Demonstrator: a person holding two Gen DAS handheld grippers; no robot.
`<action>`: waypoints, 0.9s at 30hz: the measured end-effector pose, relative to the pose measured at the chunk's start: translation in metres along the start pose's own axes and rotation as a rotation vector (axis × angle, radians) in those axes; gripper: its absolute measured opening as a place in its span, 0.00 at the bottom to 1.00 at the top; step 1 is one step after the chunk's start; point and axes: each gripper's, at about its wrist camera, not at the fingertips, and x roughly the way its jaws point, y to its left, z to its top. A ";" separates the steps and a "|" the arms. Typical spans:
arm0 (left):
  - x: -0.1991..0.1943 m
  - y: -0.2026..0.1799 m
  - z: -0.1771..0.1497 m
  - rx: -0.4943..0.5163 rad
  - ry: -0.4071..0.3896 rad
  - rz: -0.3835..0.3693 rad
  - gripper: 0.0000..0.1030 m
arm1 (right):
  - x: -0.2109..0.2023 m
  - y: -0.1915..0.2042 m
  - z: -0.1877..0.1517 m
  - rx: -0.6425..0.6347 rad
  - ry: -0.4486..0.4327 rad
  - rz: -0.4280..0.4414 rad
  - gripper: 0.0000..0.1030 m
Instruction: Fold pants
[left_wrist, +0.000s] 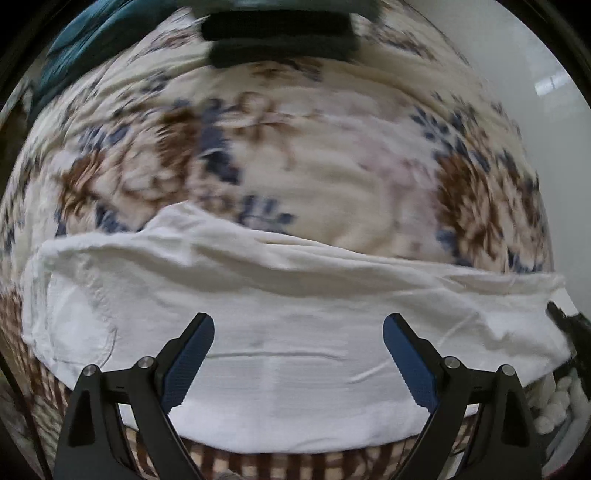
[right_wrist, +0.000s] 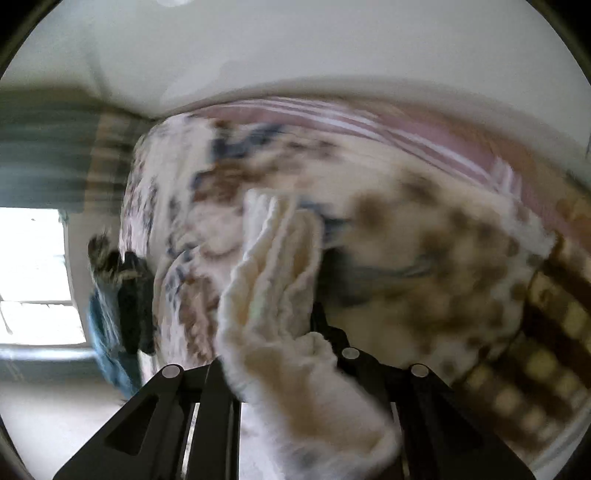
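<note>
The white pants (left_wrist: 280, 332) lie folded in a wide band across a floral blanket (left_wrist: 295, 158) on a bed. My left gripper (left_wrist: 298, 354) is open just above the pants, its blue-padded fingers (left_wrist: 188, 362) spread wide and empty. In the right wrist view, my right gripper (right_wrist: 280, 354) is shut on a bunched end of the white pants (right_wrist: 273, 280), which rises in folds from between the fingers and hides the fingertips. The right view is blurred. The right gripper's dark tip (left_wrist: 569, 325) shows at the right end of the pants in the left wrist view.
A dark folded garment (left_wrist: 280, 40) and a teal cloth (left_wrist: 81, 48) lie at the far side of the bed. A brown checked sheet (left_wrist: 258, 461) shows at the near edge. A striped pink cover (right_wrist: 406, 136), a window (right_wrist: 33, 277) and dark clothes (right_wrist: 129, 295) appear in the right view.
</note>
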 end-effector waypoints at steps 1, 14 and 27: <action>-0.005 0.017 0.000 -0.029 0.000 -0.004 0.91 | -0.009 0.022 -0.009 -0.042 -0.015 -0.006 0.17; -0.068 0.230 -0.021 -0.263 -0.058 0.036 0.91 | 0.048 0.279 -0.283 -0.681 0.060 -0.219 0.16; -0.063 0.352 -0.060 -0.400 -0.060 0.100 0.91 | 0.185 0.274 -0.511 -1.158 0.161 -0.453 0.16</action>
